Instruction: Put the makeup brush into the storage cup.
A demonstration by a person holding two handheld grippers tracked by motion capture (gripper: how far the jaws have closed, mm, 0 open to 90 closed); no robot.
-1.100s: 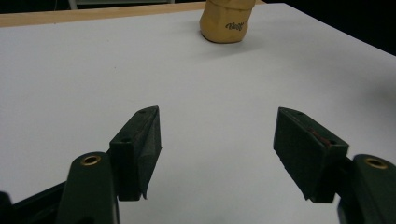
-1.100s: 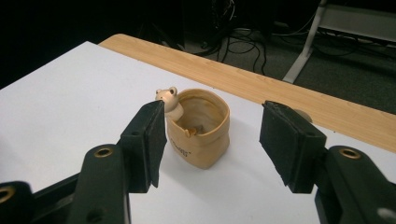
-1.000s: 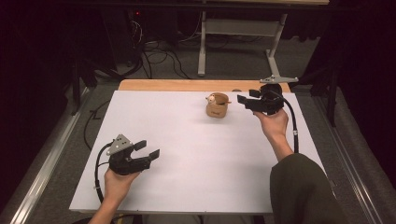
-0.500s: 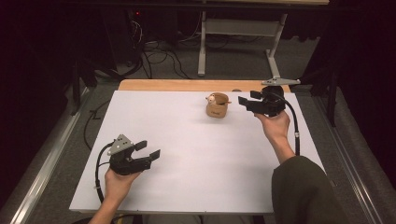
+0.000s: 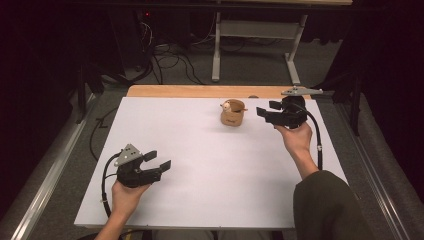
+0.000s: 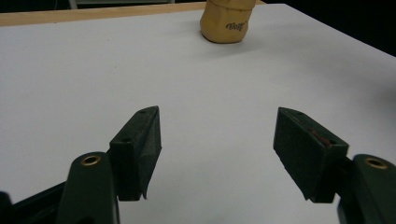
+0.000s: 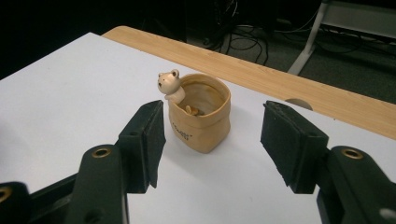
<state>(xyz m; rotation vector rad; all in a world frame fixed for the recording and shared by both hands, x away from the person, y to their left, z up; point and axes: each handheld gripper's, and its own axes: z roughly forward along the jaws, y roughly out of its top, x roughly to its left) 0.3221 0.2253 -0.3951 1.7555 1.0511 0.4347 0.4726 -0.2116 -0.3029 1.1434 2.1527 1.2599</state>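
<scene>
Moved: right gripper [image 5: 272, 113] has edged slightly nearer the bear pot [image 5: 233, 112].
Right fingers: apart, likely lined up to straddle it.
Left gripper [image 5: 159, 164]: fingers apart, idle, well short of the pot.

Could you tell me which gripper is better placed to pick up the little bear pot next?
The right. The right gripper hovers open just beside the bear pot, which sits framed between its jaws in the right gripper view. The left gripper is open too, but far across the table.

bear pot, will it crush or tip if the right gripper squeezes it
The bear pot looks glazed and stiff, so it probably won't crush but may slip or chip. Its base seems broad, so tipping looks unlikely. The right gripper is open before it.
</scene>
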